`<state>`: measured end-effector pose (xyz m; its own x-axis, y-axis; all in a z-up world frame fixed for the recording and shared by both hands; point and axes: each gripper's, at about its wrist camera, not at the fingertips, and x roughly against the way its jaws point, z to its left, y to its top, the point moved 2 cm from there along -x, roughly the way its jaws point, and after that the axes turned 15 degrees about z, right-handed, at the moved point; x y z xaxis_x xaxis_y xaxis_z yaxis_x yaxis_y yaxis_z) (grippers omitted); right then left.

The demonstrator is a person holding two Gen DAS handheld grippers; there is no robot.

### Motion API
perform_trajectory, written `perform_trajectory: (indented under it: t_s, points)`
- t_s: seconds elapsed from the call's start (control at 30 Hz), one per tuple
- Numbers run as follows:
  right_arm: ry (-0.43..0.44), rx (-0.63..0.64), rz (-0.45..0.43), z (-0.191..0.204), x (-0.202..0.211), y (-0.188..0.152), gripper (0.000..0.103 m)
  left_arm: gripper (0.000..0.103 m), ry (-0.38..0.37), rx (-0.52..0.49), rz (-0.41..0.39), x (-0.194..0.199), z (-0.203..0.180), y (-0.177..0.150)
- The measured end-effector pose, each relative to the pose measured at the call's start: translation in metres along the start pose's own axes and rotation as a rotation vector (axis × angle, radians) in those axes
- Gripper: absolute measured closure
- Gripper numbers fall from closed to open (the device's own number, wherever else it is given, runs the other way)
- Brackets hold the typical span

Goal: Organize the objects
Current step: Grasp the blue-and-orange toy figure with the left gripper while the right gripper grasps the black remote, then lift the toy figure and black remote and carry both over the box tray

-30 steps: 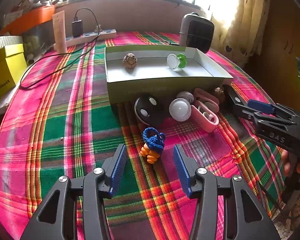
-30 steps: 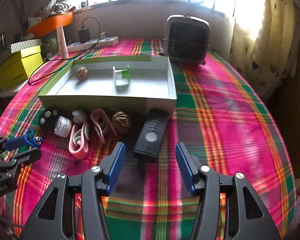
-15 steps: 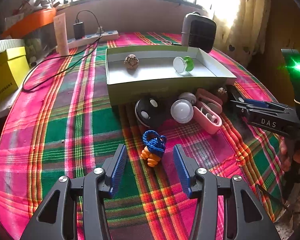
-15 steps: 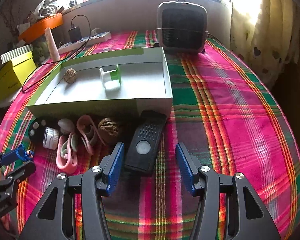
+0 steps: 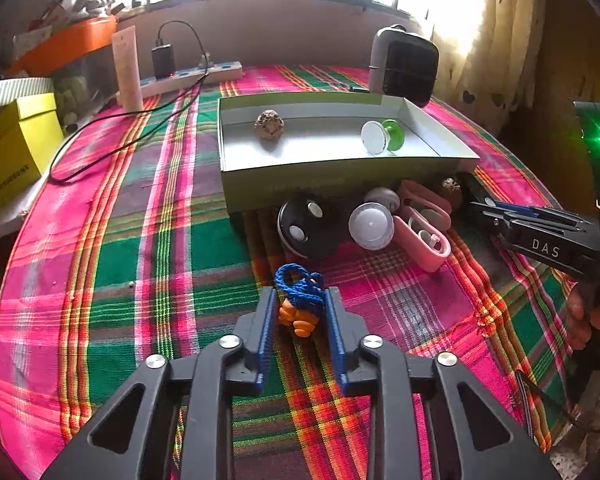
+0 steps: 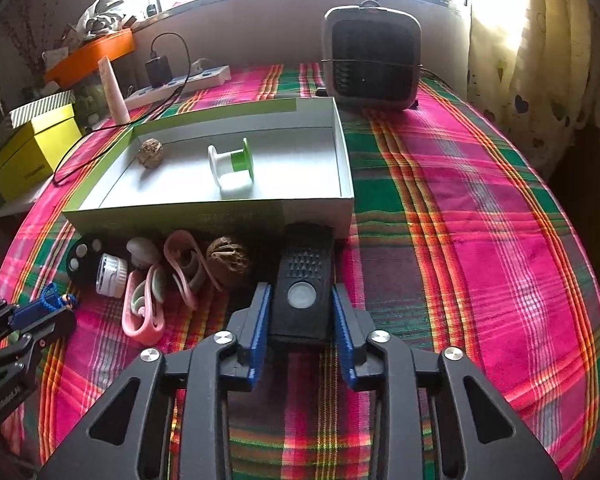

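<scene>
Blue knitted cord over an orange body marks the small charm (image 5: 300, 304) that the left gripper (image 5: 300, 312) clamps between its two blue pads, low on the plaid tablecloth (image 5: 148, 240). The right gripper (image 6: 301, 312) is narrowed onto one black remote (image 6: 303, 280), both pads pressing its sides; the far end of the remote lies just in front of the tray wall.

One shallow white cardboard tray (image 6: 204, 212) with a green rim sits mid-table. It holds two things: one walnut (image 6: 150, 153) near its back-left corner and one white-and-green spool (image 6: 232, 166) near the middle.

In front of the tray, in a row, lie one black round fob with white buttons (image 6: 81, 260), one small white round cap (image 6: 111, 275), one pale pebble-like piece (image 6: 141, 250), two pink clip-like cases (image 6: 144, 308) touching each other, and a second walnut (image 6: 228, 262) just left of the remote.

Behind the tray stand one small grey heater (image 6: 372, 64), one white power strip (image 6: 180, 84) with one black charger plugged in, one pale tube (image 6: 114, 92), and one yellow box (image 6: 32, 148) at the left edge.
</scene>
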<state>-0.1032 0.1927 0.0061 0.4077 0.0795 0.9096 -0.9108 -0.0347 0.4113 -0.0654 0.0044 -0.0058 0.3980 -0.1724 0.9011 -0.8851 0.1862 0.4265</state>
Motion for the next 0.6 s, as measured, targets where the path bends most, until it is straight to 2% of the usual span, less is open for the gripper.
perform_trajectory:
  t_s: [0.6]
  points:
    - [0.020,0.010,-0.013,-0.0008,0.0040,-0.0017,0.075,0.085,-0.020,0.009,0.004,0.0008,-0.0023,0.0006]
